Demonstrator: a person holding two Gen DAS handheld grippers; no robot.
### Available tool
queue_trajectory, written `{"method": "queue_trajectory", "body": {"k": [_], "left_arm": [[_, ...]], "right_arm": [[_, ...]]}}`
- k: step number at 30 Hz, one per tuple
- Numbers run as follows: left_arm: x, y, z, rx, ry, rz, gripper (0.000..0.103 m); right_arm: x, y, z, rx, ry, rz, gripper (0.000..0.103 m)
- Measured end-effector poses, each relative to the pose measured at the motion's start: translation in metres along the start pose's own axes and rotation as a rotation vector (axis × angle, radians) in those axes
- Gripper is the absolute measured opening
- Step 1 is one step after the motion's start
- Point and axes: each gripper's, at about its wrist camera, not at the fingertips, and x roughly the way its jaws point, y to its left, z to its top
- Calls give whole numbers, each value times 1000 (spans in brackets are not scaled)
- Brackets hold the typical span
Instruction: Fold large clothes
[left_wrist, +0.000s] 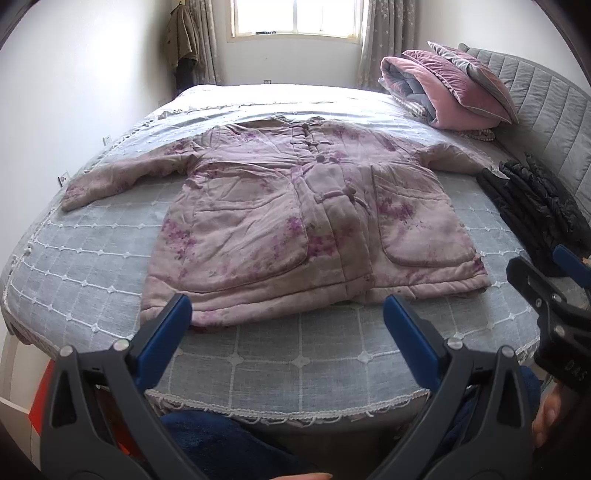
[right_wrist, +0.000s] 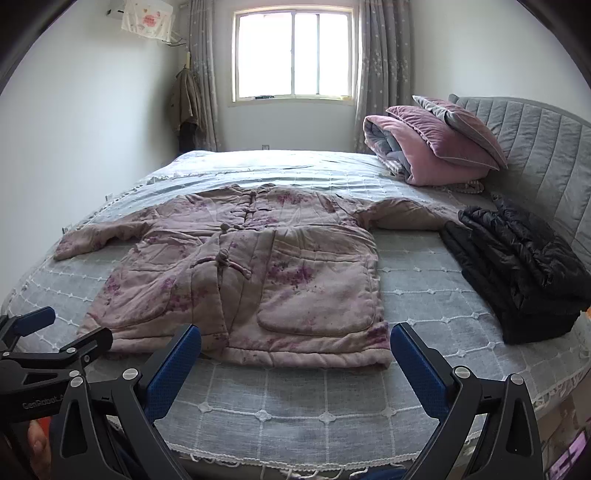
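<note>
A pink quilted jacket with purple flowers (left_wrist: 295, 218) lies spread flat, front up, on the grey bed, both sleeves stretched out; it also shows in the right wrist view (right_wrist: 240, 273). My left gripper (left_wrist: 288, 314) is open and empty, hovering just before the jacket's hem. My right gripper (right_wrist: 295, 343) is open and empty, in front of the hem's right half. The right gripper appears at the right edge of the left wrist view (left_wrist: 546, 280), and the left gripper at the left edge of the right wrist view (right_wrist: 55, 332).
A folded black puffer jacket (right_wrist: 517, 269) lies at the bed's right side by the grey headboard (right_wrist: 546, 155). Pink pillows and a rolled quilt (right_wrist: 432, 147) sit at the far right. The bedspread (right_wrist: 314, 402) has a lace front edge. A window and a wall stand behind.
</note>
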Motion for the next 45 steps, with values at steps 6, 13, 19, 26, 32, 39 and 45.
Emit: {"method": "queue_trajectory", "body": {"k": [6, 13, 19, 26, 32, 39, 45], "left_arm": [[1, 0, 1, 0, -3, 1, 103], [11, 1, -2, 3, 24, 3, 103], [11, 2, 3, 5, 9, 13, 103], [15, 6, 2, 0, 15, 14, 103], [17, 5, 0, 8, 23, 11, 103], [25, 15, -2, -3, 35, 23, 103], [31, 41, -14, 42, 31, 63, 103]], "right_arm": [[2, 1, 3, -5, 4, 3, 103], [13, 0, -1, 1, 42, -30, 103], [16, 3, 1, -9, 53, -41, 103], [19, 4, 4, -11, 59, -45, 103], [26, 5, 0, -14, 81, -57, 103], [30, 6, -5, -23, 53, -61, 103], [42, 3, -11, -48, 81, -47, 103]]}}
